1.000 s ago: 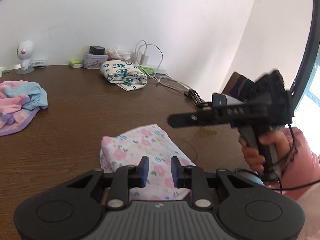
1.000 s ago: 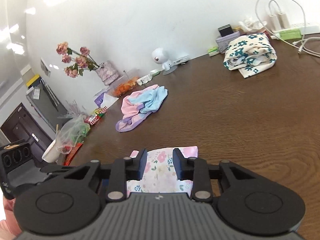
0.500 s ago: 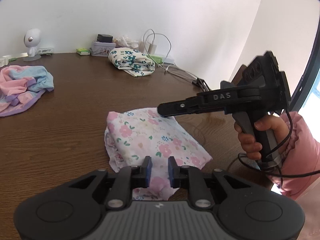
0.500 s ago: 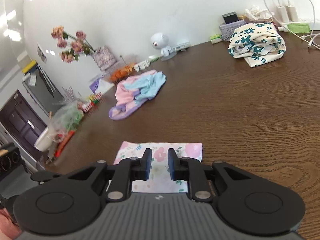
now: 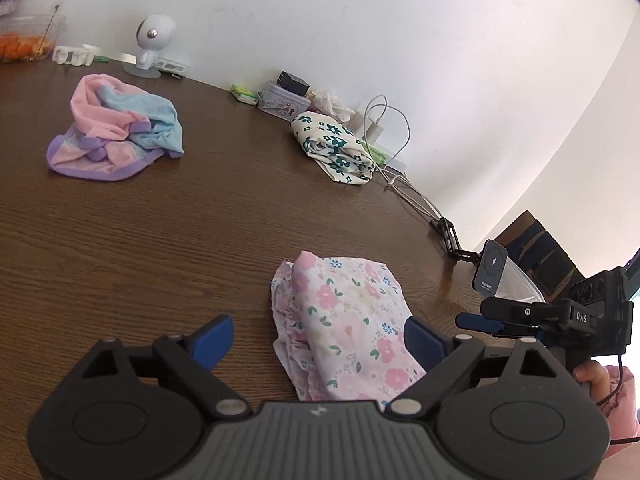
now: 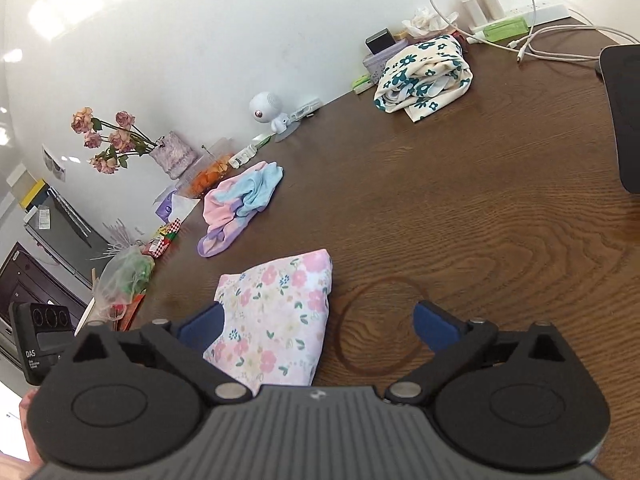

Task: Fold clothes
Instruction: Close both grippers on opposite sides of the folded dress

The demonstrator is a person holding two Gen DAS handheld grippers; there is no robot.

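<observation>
On the dark wooden table [image 5: 160, 240], three garments lie against a white wall [image 5: 360, 20].

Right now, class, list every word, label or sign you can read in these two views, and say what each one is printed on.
"DAS": on the black camera block of the right tool, seen from the left wrist.
"DAS": on the left tool's black block, seen from the right wrist; the smaller lines beneath are too small to read.
Lightning-bolt sign: on the grey charger puck; the small word near its lower edge is too blurred to read.
</observation>
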